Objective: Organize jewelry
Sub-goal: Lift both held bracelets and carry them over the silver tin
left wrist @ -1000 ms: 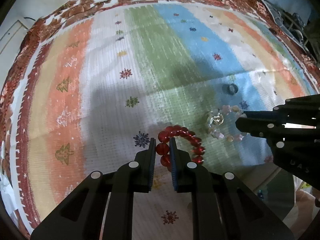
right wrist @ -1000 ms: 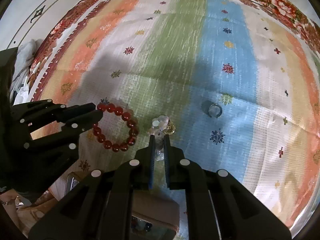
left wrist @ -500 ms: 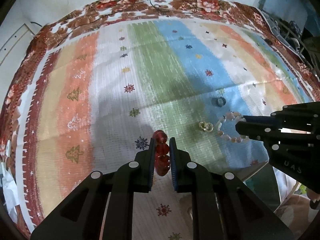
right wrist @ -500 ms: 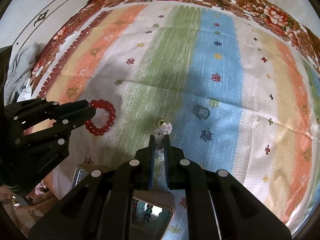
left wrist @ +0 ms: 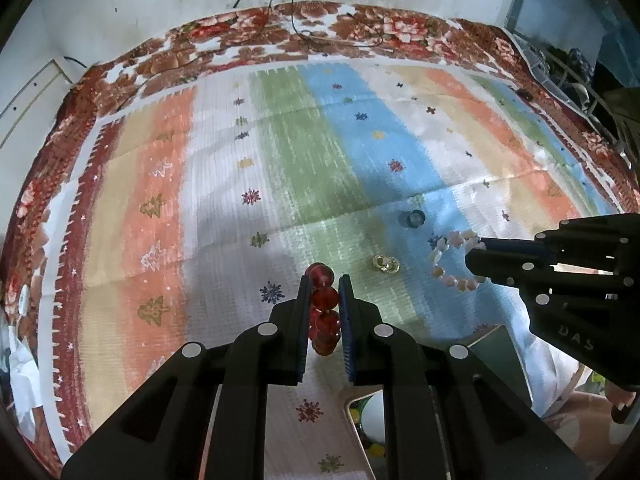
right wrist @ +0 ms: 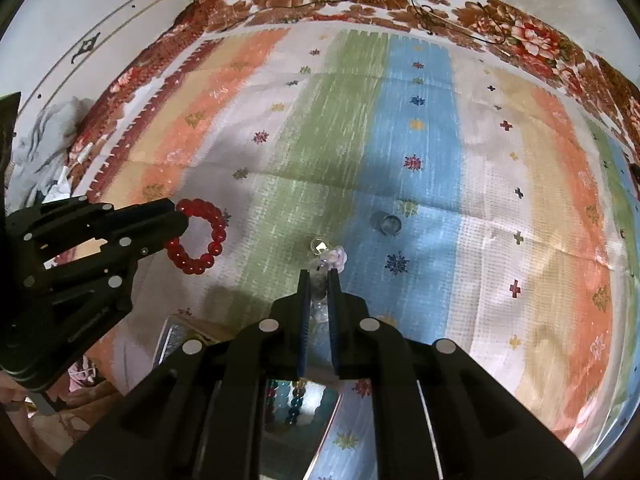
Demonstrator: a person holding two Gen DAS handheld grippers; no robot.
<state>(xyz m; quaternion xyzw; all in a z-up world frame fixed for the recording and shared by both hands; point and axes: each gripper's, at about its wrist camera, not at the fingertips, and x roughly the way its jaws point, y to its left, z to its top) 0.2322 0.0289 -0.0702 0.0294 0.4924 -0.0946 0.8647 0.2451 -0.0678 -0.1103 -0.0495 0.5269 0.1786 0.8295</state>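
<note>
1. We pinch a red bead bracelet [left wrist: 323,307] in our left gripper [left wrist: 324,292]; its glossy round beads hang above the striped cloth [left wrist: 280,152].
2. Our right gripper [right wrist: 318,280] clamps a pale pink bracelet [left wrist: 454,258] of irregular beads, also lifted.
3. A gold earring pair [left wrist: 386,264] and a dark ring [left wrist: 414,219] lie on the cloth between them.

The left gripper [left wrist: 324,300] clamps a red glass-bead bracelet [left wrist: 322,297] above the striped cloth [left wrist: 168,216]. The right gripper [left wrist: 476,254] pinches a pale pink beaded bracelet [left wrist: 444,258].
</note>
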